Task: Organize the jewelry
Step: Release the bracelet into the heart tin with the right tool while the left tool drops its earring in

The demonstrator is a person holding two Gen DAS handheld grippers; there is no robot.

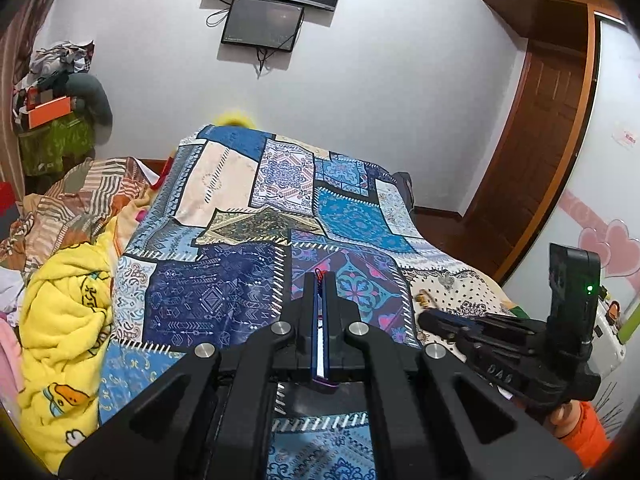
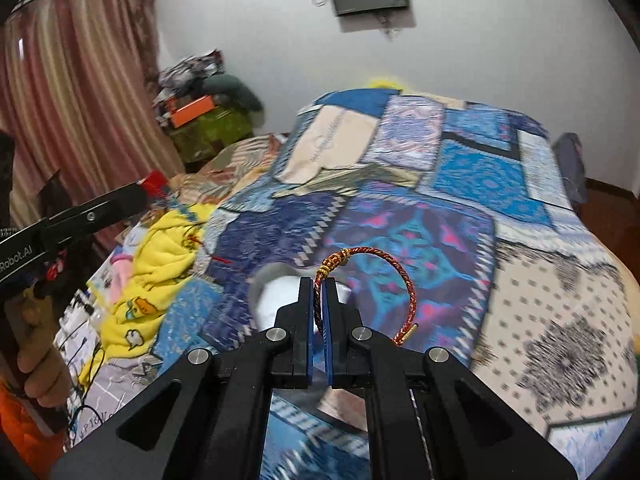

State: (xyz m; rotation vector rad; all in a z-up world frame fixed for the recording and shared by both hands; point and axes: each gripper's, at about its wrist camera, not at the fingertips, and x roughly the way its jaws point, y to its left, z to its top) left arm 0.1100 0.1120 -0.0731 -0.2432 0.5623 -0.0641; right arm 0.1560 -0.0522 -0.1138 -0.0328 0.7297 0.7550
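Plainly, the right tool [image 2: 319, 280] is pressed together on a braided red bracelet [image 2: 404, 280], pinching it near the gold beads so the loop arcs out to the right, lifted above the patchwork bedspread [image 2: 460, 184]. A white object [image 2: 276, 300], blurred, lies on the bed just behind the tips. The left tool [image 1: 320, 276] is also pressed together, with a thin red cord [image 1: 319, 276] caught between its blue pads. From the left wrist view the right tool [image 1: 430, 316] sits low at the right. A yellow blanket [image 1: 64, 320] is heaped along the bed's left edge.
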